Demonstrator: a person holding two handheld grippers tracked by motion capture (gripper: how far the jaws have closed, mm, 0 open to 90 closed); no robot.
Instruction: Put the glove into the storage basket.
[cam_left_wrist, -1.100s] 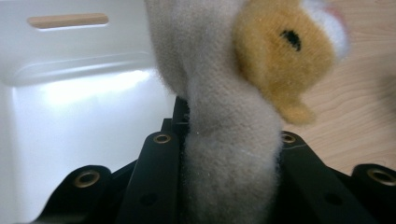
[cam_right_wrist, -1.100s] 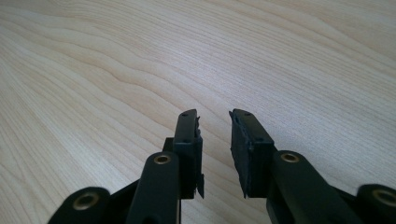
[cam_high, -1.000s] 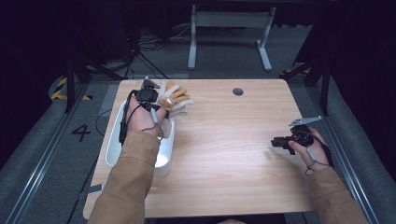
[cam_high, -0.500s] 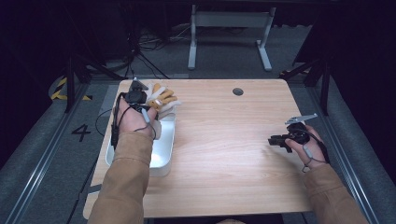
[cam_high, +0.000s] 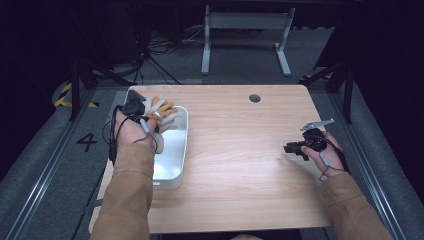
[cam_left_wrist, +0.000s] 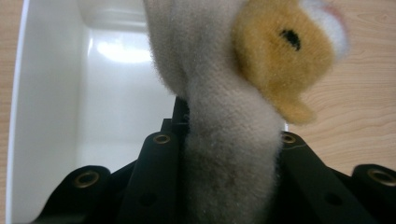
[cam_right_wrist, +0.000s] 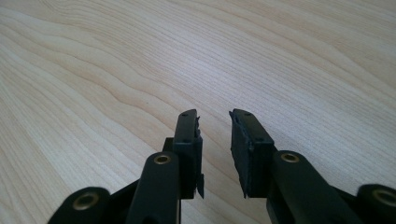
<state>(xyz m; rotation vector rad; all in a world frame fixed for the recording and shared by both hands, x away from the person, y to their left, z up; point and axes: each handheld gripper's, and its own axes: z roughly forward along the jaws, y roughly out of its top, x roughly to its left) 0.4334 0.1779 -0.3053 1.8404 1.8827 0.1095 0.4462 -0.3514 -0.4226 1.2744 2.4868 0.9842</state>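
Left claw (cam_left_wrist: 229, 186) clamped on plush toy (cam_left_wrist: 243, 93) over white bin's (cam_high: 181, 150) far edge, right claw (cam_right_wrist: 215, 154) part open, empty, above bare table (cam_high: 240, 165).

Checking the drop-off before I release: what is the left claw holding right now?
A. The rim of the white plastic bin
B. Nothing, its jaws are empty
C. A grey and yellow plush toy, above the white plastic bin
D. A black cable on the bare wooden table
C: in the left gripper view the left claw clamps the grey and yellow plush toy, with the white plastic bin beneath it.
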